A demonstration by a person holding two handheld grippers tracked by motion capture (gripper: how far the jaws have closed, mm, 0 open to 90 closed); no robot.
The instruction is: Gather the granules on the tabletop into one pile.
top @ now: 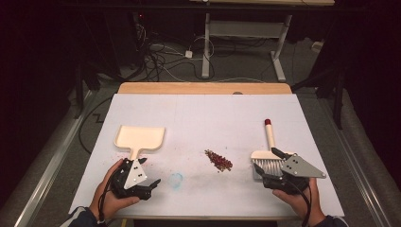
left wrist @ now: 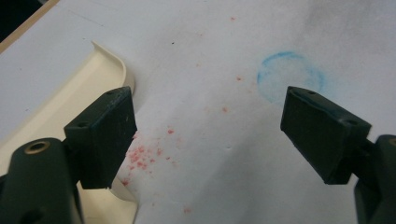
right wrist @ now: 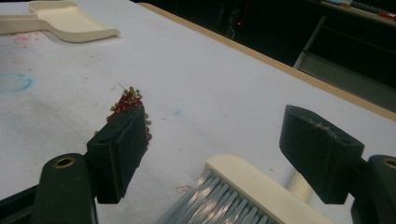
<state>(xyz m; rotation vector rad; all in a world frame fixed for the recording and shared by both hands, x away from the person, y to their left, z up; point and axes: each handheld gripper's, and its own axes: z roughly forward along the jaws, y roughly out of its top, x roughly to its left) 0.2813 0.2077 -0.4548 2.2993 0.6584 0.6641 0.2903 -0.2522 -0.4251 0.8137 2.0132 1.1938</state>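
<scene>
Both grippers' jaws gape empty: right gripper (top: 273, 163) above brush (top: 265, 160), left gripper (top: 149, 172) beside dustpan (top: 139, 137).

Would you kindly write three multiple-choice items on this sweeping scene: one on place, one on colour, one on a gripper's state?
1. Where is the dustpan? A) by the left gripper B) by the right gripper C) on the floor
2. What colour is the brush handle's tip? A) blue B) red C) green
3. How do the right gripper's jaws stand? A) shut on the brush B) shut, empty C) open over the brush

Answers: 1 A, its handle runs toward that gripper. 2 B, the far end is red. 3 C, both pads stand clear of the brush head.
</scene>
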